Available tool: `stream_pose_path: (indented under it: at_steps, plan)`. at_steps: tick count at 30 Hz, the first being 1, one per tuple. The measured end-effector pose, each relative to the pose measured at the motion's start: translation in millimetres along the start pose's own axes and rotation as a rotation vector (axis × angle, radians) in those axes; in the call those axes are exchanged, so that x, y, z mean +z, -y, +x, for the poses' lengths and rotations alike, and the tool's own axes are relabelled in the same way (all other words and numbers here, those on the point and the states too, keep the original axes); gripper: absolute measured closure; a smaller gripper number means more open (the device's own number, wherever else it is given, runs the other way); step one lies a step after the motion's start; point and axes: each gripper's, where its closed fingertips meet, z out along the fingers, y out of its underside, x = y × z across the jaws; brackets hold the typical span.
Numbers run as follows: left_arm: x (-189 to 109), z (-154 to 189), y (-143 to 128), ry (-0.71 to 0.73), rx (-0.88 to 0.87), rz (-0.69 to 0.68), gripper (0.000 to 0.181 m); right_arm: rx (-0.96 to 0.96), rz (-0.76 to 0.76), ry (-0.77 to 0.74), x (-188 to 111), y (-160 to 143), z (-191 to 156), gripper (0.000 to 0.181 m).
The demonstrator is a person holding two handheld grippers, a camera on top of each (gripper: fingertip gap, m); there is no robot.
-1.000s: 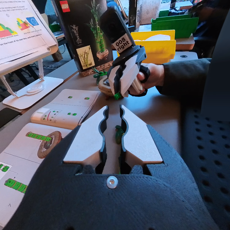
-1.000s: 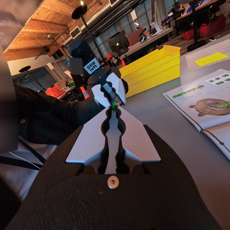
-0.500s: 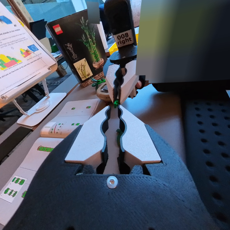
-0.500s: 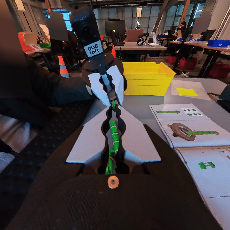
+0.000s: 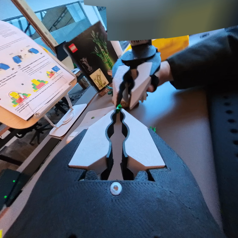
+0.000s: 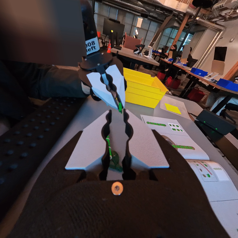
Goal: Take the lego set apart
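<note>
While the left gripper (image 6: 119, 107) pinches a small green piece (image 6: 120, 107) at its tips, the right gripper (image 6: 117, 112) stands spread just near it; judged freshly separated, held above the table (image 6: 139, 110).

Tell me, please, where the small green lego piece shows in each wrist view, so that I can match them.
Left wrist view: centre of the picture, the green lego piece is pinched at the tips of the left tongs.
Right wrist view: upper centre, the piece hangs from the far left tongs, just ahead of the open right tongs.
Shared landmark: the open instruction booklet on the table.
</note>
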Motion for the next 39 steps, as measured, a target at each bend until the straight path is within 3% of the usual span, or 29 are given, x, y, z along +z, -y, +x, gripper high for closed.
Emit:
stream_pose_path:
  at_steps: [3,8,11,13,14,17,19,21,23,25,27,31,34,36,39]
  plan:
    - [-8,-22,4,0.020,-0.219,0.059,0.179,0.028,0.023,-0.024,-4,4,6,0.156]
    - [-28,-38,26,-0.172,-0.668,0.294,0.179,0.050,-0.016,-0.023,-1,-6,7,0.157]
    - [-34,-51,23,-0.134,-0.699,0.312,0.179,0.052,-0.054,-0.011,2,-13,4,0.157]
    - [-43,-70,16,0.048,-0.564,0.247,0.179,0.048,-0.078,-0.012,4,-17,4,0.157]
    - [-54,-88,12,0.214,-0.469,0.204,0.179,0.048,-0.090,-0.015,4,-19,4,0.157]
    - [-133,-154,-4,0.848,-0.212,-0.006,0.179,0.047,-0.119,-0.023,5,-25,6,0.158]
    - [-190,-177,-25,1.122,-0.157,-0.221,0.178,0.049,-0.135,-0.024,6,-28,7,0.158]
    - [-222,-182,-64,1.184,-0.285,-0.415,0.178,0.055,-0.146,-0.020,7,-32,7,0.158]
    - [-233,-178,-105,1.128,-0.484,-0.525,0.176,0.061,-0.157,-0.016,8,-34,6,0.158]
    - [-248,-179,-133,1.150,-0.628,-0.590,0.128,0.064,-0.163,-0.012,9,-36,6,0.158]
    - [-257,-180,-138,1.172,-0.692,-0.571,0.125,0.069,-0.169,-0.012,10,-38,7,0.158]
    - [-246,-191,-89,1.177,-0.600,-0.255,0.141,0.071,-0.201,-0.020,8,-42,9,0.158]
    - [-187,-174,-34,0.926,-0.503,0.007,0.161,0.095,-0.235,-0.030,4,-47,12,0.158]
    - [-135,-147,-18,0.688,-0.487,0.042,0.168,0.122,-0.287,-0.033,1,-55,12,0.159]
    - [-86,-118,-19,0.575,-0.359,-0.064,0.163,0.150,-0.388,-0.042,-3,-72,13,0.160]
